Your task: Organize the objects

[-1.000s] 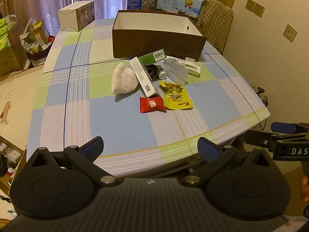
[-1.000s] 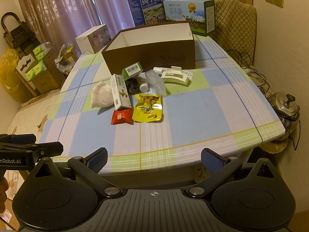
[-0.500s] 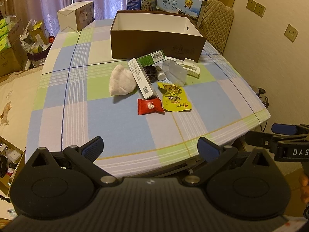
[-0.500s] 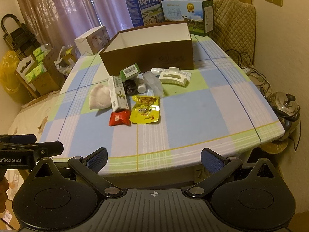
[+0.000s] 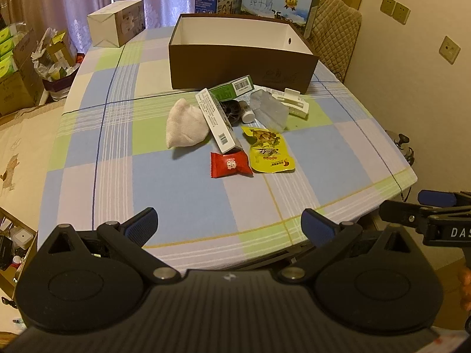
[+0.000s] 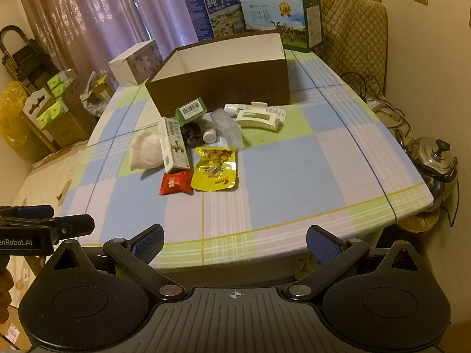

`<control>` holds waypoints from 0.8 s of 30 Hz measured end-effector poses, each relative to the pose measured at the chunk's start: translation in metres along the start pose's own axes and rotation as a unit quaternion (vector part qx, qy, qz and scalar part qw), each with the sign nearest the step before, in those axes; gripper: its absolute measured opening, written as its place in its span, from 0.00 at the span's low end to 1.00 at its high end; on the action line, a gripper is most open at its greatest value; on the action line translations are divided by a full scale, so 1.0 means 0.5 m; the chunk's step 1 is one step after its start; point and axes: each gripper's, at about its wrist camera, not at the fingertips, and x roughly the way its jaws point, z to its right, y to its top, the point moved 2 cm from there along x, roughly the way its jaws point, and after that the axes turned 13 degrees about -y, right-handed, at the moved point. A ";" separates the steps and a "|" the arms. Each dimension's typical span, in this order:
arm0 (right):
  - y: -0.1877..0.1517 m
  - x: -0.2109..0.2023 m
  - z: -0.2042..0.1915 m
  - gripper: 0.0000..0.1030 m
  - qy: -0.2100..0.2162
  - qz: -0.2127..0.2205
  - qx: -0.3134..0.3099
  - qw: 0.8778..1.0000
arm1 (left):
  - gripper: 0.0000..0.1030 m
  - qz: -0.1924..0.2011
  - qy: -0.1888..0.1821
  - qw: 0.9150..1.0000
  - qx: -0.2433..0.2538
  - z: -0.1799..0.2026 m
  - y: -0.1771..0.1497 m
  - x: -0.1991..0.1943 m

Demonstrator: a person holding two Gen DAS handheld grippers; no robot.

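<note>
The loose objects lie clustered mid-table: red packet (image 5: 231, 164) touching yellow pouch (image 5: 270, 150), white carton (image 5: 216, 119), white cloth bag (image 5: 185, 123) and white clip (image 6: 257, 117), all just before the open brown box (image 5: 241, 58). Left gripper (image 5: 229, 225) and right gripper (image 6: 235, 239) hover at the table (image 5: 176, 194) near edge, fingers spread, empty.

Two milk cartons (image 6: 250, 11) behind table; steel kettle (image 6: 432, 156) (floor level) at right.

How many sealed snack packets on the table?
2. Red foil packet and yellow foil packet, side by side at the pile's near edge. More may hide beneath the pile.
</note>
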 end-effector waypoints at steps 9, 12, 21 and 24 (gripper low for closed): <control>0.027 0.027 0.005 0.98 0.006 -0.004 -0.007 1.000 | 0.99 -0.001 0.012 1.000 -0.011 -0.014 0.021 0.017; 0.038 0.038 0.006 0.98 0.009 -0.006 -0.011 1.000 | 0.99 -0.002 0.016 1.000 -0.015 -0.018 0.031 0.026; 0.075 0.082 0.017 0.98 0.017 -0.016 -0.024 0.999 | 0.99 -0.010 0.033 0.999 -0.035 -0.038 0.058 0.059; 0.088 0.098 0.022 0.98 0.029 -0.017 -0.030 0.999 | 0.99 -0.009 0.037 0.998 -0.045 -0.044 0.069 0.071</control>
